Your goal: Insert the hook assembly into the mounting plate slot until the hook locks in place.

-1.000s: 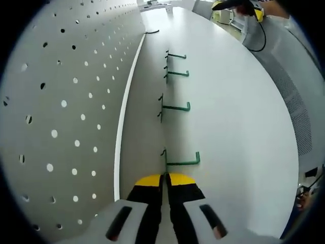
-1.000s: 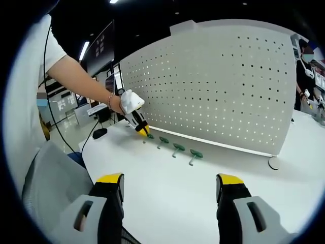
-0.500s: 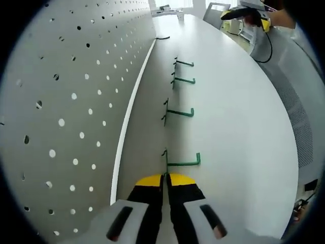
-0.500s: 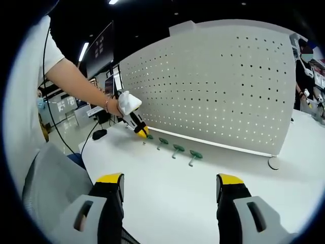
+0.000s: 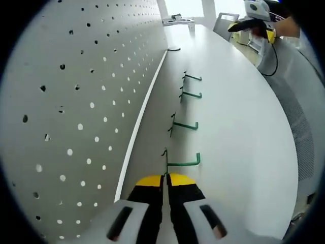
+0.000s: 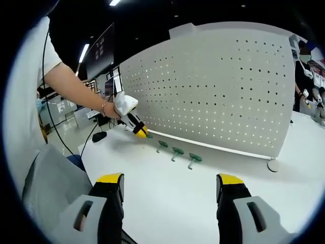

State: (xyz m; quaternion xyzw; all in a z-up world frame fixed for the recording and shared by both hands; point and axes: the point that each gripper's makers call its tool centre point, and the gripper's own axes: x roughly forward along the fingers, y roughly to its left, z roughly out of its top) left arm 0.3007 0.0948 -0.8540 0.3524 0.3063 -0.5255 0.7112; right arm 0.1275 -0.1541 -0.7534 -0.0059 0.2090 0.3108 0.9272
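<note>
Pinching a green hook (image 5: 179, 162) between closed jaws, the left gripper (image 5: 165, 178) contrasts the wide-open right gripper (image 6: 170, 185).

Left view low along pegboard (image 5: 76, 101), right view farther back (facing it)

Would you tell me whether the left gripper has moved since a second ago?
Yes. In the right gripper view, the left gripper has lifted off the table, rising against the pegboard.
</note>
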